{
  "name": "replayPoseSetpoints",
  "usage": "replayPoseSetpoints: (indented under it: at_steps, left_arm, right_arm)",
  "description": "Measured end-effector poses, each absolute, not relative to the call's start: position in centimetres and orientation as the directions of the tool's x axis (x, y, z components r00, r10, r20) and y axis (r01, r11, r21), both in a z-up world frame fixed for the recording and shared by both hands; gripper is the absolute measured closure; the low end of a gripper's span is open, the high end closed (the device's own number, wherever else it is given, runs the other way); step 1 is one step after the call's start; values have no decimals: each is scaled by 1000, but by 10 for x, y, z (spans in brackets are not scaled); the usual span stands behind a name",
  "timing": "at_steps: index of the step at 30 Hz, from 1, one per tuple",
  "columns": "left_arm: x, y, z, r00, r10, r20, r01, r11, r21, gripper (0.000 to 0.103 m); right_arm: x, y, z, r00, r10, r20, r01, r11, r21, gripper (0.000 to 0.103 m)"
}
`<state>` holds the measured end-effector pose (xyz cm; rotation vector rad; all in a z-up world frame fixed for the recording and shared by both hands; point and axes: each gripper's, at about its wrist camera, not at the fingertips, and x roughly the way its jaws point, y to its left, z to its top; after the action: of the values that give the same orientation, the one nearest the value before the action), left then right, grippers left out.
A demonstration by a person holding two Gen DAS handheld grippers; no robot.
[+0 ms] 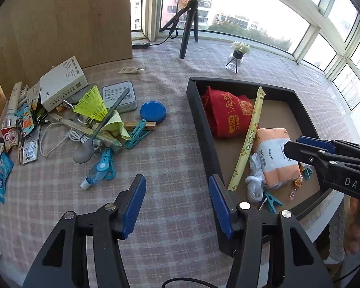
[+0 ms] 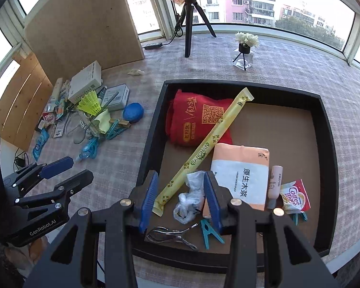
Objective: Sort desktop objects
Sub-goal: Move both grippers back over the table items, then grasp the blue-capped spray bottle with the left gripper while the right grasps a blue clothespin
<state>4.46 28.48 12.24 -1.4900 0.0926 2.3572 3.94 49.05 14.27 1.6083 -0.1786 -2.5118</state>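
Right wrist: three teal clothespins (image 2: 210,231).

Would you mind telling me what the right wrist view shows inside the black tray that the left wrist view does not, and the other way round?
Only the right wrist view shows the small pink bottle, the Coffee mate sachet in the tray and the metal nail clippers. Only the left wrist view shows the grey spoon clearly, lying on the pile outside the tray. Both show the black tray, the red bag, the long yellow packet, the tissue pack and the crumpled clear plastic.
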Motion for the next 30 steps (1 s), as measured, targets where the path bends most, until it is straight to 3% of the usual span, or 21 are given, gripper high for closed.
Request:
replayPoseSetpoints:
  at_steps: [12, 30]
  left_arm:
    - [10, 176, 81, -339, 218, -915, -294, -949, -117, 53]
    - [-16, 185, 44, -255, 229, -939, -467, -880, -88, 56]
  right_arm:
    - [-18, 384, 102, -258, -279, -925, 130, -959, 253, 64]
    - [-102, 350, 36, -175, -259, -950, -117, -953, 281, 65]
